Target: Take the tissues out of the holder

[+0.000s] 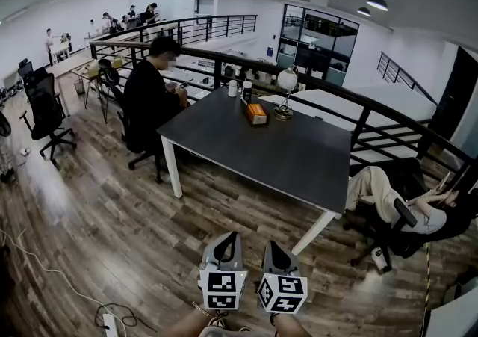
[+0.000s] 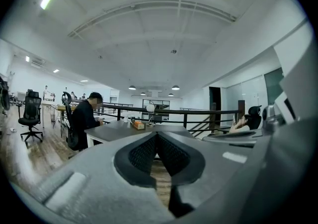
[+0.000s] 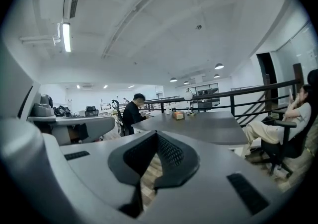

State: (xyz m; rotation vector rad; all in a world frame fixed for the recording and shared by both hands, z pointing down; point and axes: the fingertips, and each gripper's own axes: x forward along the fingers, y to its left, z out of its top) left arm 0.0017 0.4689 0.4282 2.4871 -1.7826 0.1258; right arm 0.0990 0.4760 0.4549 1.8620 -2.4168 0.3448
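both grippers are held low at 6 o'clock over the wood floor. left gripper is found with jaws together, nothing between them. right gripper is likewise closed and empty. tissue holder, orange, is seen well apart at 12 o'clock, set on the far part of the dark table, just beside a globe lamp. a seated person is noted at 10 o'clock.

No legible text, label, brand or number.
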